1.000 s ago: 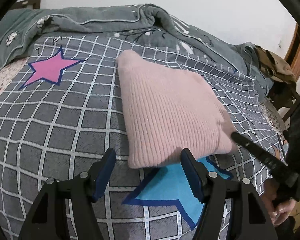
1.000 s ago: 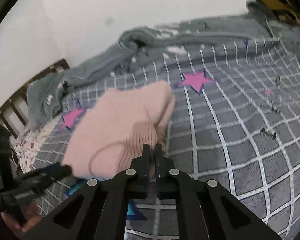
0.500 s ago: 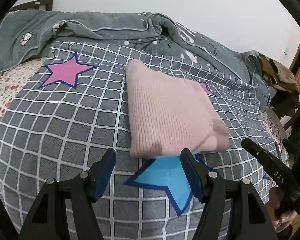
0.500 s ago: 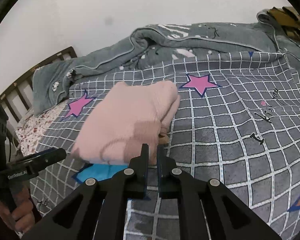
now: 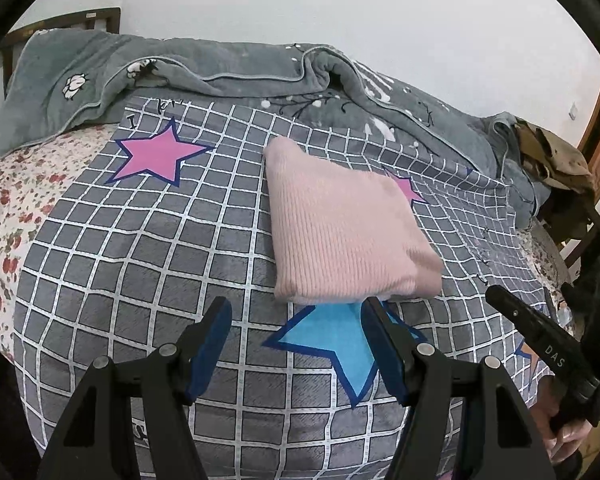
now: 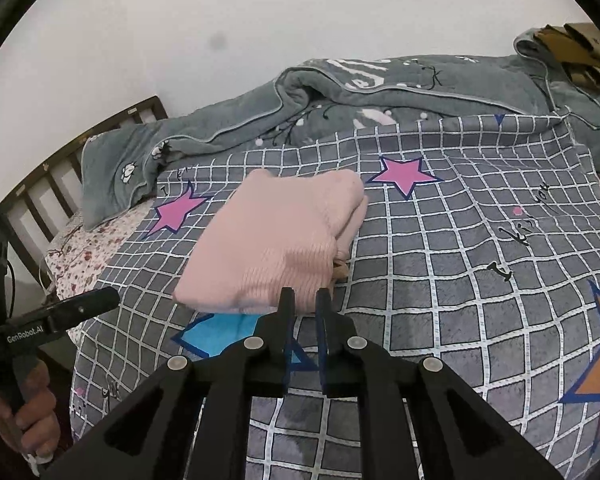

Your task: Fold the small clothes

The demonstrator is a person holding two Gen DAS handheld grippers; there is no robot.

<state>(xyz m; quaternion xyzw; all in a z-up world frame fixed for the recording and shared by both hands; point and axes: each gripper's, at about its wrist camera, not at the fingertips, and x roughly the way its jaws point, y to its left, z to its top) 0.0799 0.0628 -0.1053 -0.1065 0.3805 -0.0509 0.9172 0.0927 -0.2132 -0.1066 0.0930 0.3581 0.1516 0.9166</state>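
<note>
A: Grippers first, nearest the lenses. What do they hold?

B: Nothing. The left gripper (image 5: 296, 312) has its blue-padded jaws spread wide over the grid-patterned cover (image 5: 140, 264), with only the cover and the blue star (image 5: 340, 340) showing between them. The right gripper (image 6: 305, 300) has a narrow gap, and its jaws are opening; no cloth sits between them.

A: And the small garment?

B: The pink knit sweater (image 5: 340, 224) lies folded into a thick, roughly square packet on the cover, just beyond both sets of fingertips. Its near edge overlaps the top of the blue star. From the right wrist view the layered fold edges show on its right side (image 6: 352, 216), and a small tan bit pokes out beneath that corner.

A: Any basket, box or drawer holding clothes?

B: I can make out none; the sweater rests directly on the bedding.

A: Farther back?

B: A pink star (image 5: 160, 156) sits left of the sweater, another (image 6: 406, 174) right of it. Behind them a grey blanket (image 5: 220, 68) is bunched along the wall, with a wooden headboard (image 6: 60, 160) at the left end and brownish cloth (image 5: 552, 152) heaped at the far right.

A: Hands?

B: A hand (image 6: 32, 412) grips the left gripper's handle at the lower left of the right wrist view.
</note>
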